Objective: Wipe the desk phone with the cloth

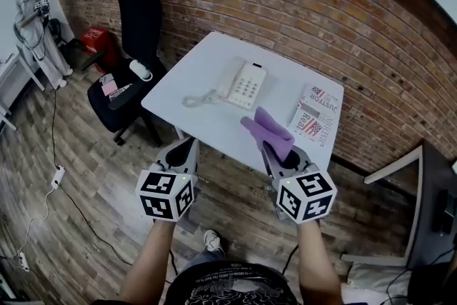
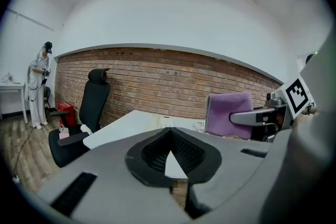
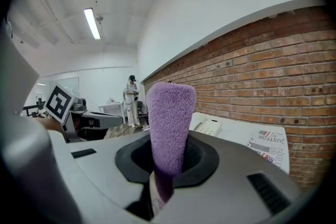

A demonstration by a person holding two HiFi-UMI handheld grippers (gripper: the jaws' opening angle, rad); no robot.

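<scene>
Floorboards (image 1: 93,182) are seen across the left of the head view, with a person (image 1: 32,25) standing at the far left near a red box (image 1: 96,41). A black chair (image 1: 139,18) is set against the brick wall (image 1: 321,18), just beside the left edge of the white table (image 1: 189,86). Small pink and white items (image 1: 109,86) lie on its seat.

The left gripper (image 1: 190,145) is held over the floor, short of the table's near edge, and is pointed toward the table. In the left gripper view its fingers (image 2: 150,153) are seen pressed together at the tips with nothing gripped between them. Only a small wedge-shaped gap is left lower down between the pads.

The phone (image 1: 243,81) lies flat near the middle of the table. Its handset (image 1: 230,76) is seated in the cradle on the left side, and its coiled cord (image 1: 196,100) is trailed out to the left.

The purple cloth (image 1: 270,126) is pinched between the fingers (image 3: 200,161) of the right gripper (image 1: 268,148), which is held at the table's near edge, apart from the phone. In the right gripper view the cloth is seen folded and standing up out of the closed jaws, its top rounded. A printed sheet (image 1: 314,114) lies on the right part of the table, near the phone but not touching it.
</scene>
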